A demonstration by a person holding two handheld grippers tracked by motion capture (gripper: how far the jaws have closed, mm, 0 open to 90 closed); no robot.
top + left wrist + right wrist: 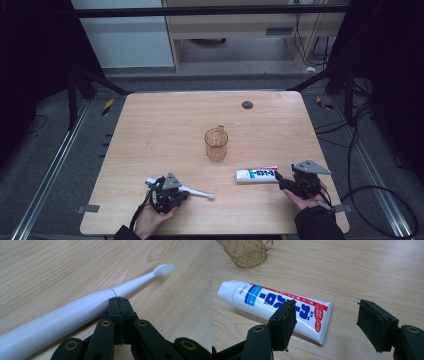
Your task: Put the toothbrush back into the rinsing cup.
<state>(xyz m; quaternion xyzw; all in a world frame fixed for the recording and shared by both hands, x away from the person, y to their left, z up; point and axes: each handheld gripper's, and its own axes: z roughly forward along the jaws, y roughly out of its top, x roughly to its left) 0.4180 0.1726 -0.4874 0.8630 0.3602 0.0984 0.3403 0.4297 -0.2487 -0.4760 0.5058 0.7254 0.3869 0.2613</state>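
Observation:
A white electric toothbrush (200, 193) lies flat on the wooden table (165, 125) near the front left, bristle head pointing right. My left gripper (184, 193) rests just beside its handle with the jaws pressed together and nothing between them. In the left gripper view the toothbrush (75, 312) runs past the shut gripper (120, 302) on its left side. A white toothpaste tube (256, 174) with blue and red print lies at the front right. My right gripper (279, 179) stands open at the tube's crimped end. In the right gripper view the toothpaste tube (274, 300) lies partly behind the left jaw of the gripper (328, 313), untouched.
A clear amber plastic cup (216, 144) with a handle stands upright mid-table; the cup (247, 252) sits just beyond the tube's cap. A small dark round disc (247, 105) lies near the far edge. Cables trail on the floor to the right.

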